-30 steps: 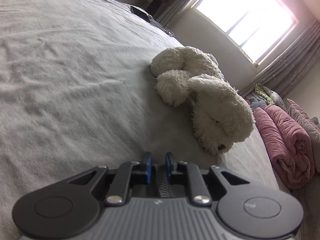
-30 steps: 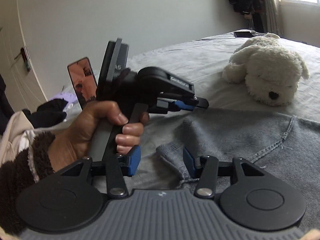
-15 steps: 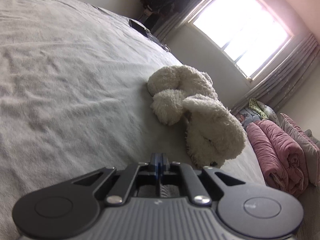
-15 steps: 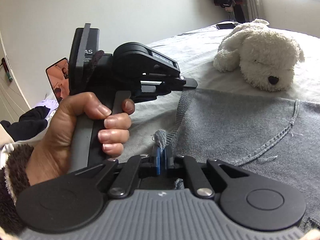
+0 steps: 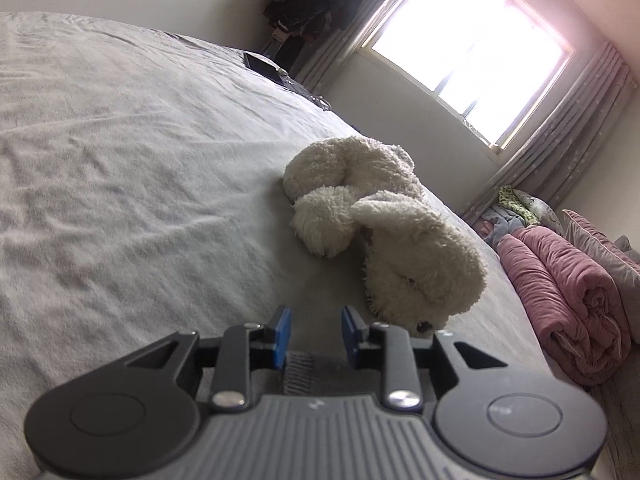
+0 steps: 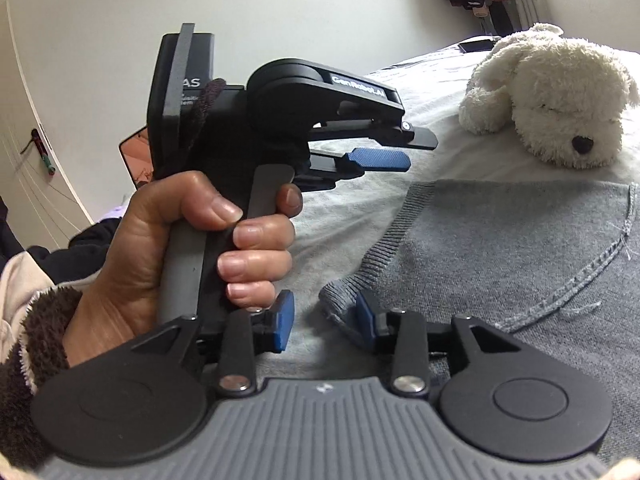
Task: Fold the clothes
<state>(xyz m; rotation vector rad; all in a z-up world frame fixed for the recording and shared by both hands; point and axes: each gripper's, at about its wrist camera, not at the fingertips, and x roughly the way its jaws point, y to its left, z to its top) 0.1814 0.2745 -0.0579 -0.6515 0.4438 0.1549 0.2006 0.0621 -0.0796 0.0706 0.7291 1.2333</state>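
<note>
From the left wrist we saw our left gripper (image 5: 314,332) low over the bed (image 5: 120,184), its blue pads (image 5: 283,332) spread apart with a clear gap. The jaws had just been opening. A strip of grey ribbed knit (image 5: 298,372) lay beneath and behind the gap, close to the gripper's body, and the pads did not press on it. Ahead and to the right a white plush dog (image 5: 384,232) lay on its side on the grey sheet. Past the bed's right edge sat a rolled pink blanket (image 5: 568,300); a bright window (image 5: 472,52) with curtains filled the far wall.

From the right wrist we saw our right gripper (image 6: 325,326), its jaws likewise spread and just opened. The grey sweater (image 6: 500,248) lay flat on the bed in front of it and to the right, short of the plush dog (image 6: 552,104). A ribbed corner of the sweater (image 6: 344,300) rested against the right-hand pad (image 6: 366,326), while the left-hand pad stood clear, so nothing was pinched. On the left a hand (image 6: 168,240) in a brown fleecy cuff (image 6: 36,344) held the left gripper (image 6: 380,148) above the sheet, beside the sweater's ribbed edge, its blue pad showing side-on.
</note>
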